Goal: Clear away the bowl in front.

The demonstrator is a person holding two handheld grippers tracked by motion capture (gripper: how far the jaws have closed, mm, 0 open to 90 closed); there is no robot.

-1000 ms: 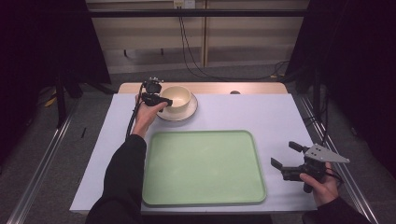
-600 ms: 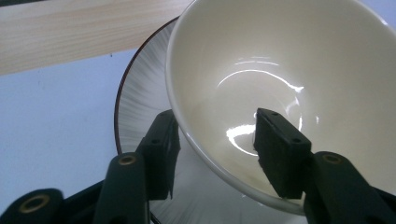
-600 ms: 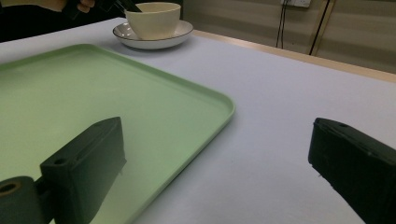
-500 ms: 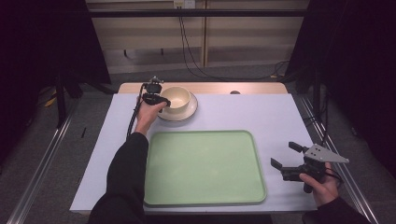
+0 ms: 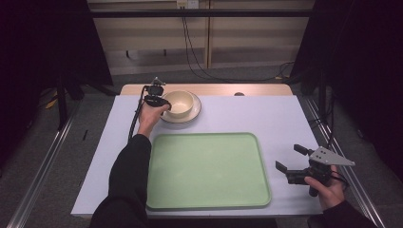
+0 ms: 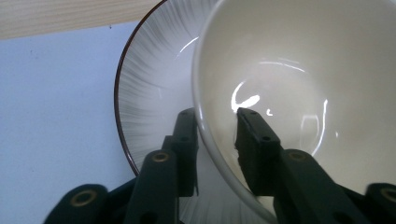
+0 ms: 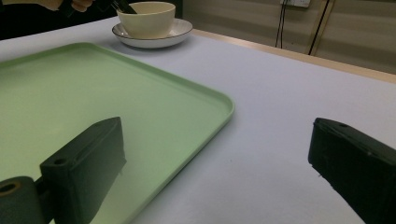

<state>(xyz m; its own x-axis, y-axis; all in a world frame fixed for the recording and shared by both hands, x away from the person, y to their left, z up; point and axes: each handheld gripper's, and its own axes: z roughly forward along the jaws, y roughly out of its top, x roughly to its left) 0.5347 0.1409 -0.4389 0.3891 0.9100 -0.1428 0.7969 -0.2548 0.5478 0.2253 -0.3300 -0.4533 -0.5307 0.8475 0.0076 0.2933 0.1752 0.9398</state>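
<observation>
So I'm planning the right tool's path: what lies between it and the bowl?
In the high view, the green tray and bare white table separate the open right tool from the bowl, whose wall the left tool straddles.

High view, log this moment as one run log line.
left tool: straddling bowl rim, on plate | right tool: open, idle right of tray | tray: empty

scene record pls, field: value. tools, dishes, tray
left tool: jaws straddle the bowl's rim, one inside, one outside
right tool: open, holding nothing, right of the tray
bowl: cream, sits on the plate
plate: white, dark rim, far left of table
tray: green, nothing on it
table: pale cover
</observation>
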